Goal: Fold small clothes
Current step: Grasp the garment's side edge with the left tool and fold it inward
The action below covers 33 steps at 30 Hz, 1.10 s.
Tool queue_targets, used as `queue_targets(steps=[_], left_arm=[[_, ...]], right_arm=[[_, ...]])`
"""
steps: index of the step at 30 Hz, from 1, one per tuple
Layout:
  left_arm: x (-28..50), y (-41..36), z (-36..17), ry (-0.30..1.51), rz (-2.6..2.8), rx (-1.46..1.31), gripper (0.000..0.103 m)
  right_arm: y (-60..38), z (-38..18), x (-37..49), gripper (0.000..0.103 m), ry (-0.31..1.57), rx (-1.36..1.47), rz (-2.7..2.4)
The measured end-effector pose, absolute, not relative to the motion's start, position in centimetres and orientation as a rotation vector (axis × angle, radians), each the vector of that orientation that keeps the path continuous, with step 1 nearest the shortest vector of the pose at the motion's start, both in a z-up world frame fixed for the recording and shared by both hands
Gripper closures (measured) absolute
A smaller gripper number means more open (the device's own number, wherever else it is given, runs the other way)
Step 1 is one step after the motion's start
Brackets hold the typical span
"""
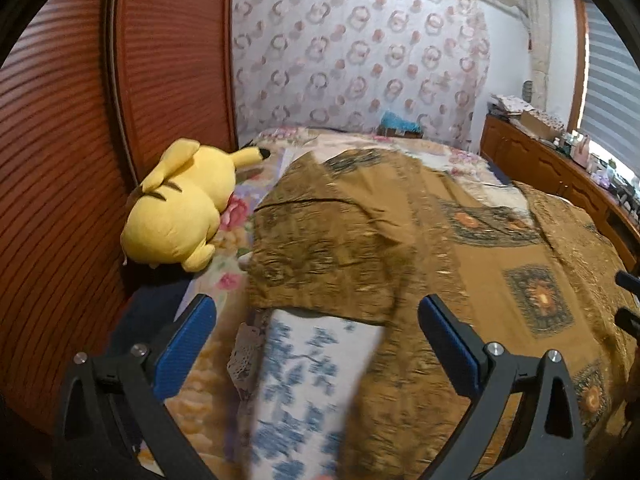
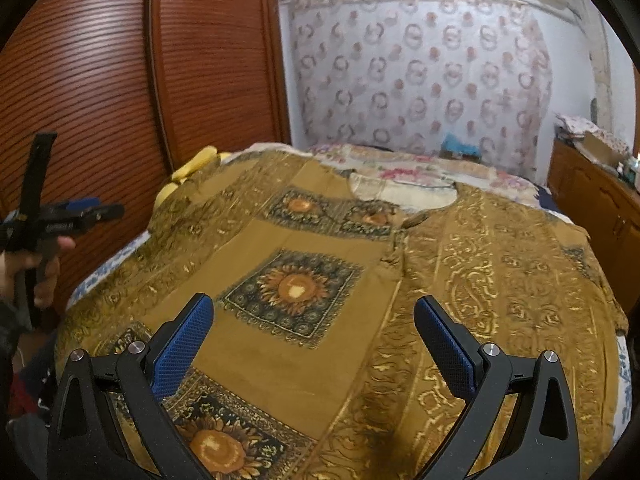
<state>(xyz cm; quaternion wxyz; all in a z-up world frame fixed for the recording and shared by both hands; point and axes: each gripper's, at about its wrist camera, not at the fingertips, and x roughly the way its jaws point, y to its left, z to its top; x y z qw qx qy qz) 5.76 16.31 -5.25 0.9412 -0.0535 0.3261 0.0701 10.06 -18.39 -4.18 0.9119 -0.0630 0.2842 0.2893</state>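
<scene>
Both grippers are spread wide with nothing between the blue pads. The left gripper [image 1: 316, 344] hovers over the folded-in edge of the brown sunflower-print shirt [image 2: 320, 280], and the right gripper [image 2: 314, 344] hangs above its front. The shirt lies spread on the bed [image 1: 224, 248], near a yellow plush [image 1: 180, 208]. No readable labels or writing anywhere.

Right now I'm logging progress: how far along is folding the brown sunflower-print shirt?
Just begun. The brown sunflower-print shirt lies spread on the floral bedspread, one side already flipped inward. Nothing is in hand: the left gripper and right gripper hover open. The other side and lengthwise folds remain.
</scene>
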Motion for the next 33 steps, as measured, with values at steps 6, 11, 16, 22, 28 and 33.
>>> queue_targets(steps=[6,11,16,22,28,33], left_arm=[[9.4,20.1,-7.6,0.793,0.103,-0.229,0.015],[12.1,21.1,-9.3,0.878,0.093,-0.239,0.015],[13.6,22.0,-10.9,0.94,0.053,-0.305,0.025],[13.4,22.0,-11.0,0.935,0.001,-0.344,0.069],[12.5,19.9,-8.3,0.868,0.074,-0.151,0.097],[11.9,18.5,-4.2,0.769,0.047,-0.099,0.097]], right_arm=[[-17.6,-4.7,10.6,0.001,0.606,-0.14,0.614],[-17.0,-5.1,10.9,0.001,0.622,-0.159,0.618],[-16.5,-5.3,11.5,0.001,0.655,-0.166,0.633],[-15.4,-5.5,11.5,0.001,0.659,-0.182,0.66],[-15.2,-6.1,11.4,0.001,0.672,-0.181,0.672],[-15.3,-6.1,11.4,0.001,0.667,-0.174,0.672]])
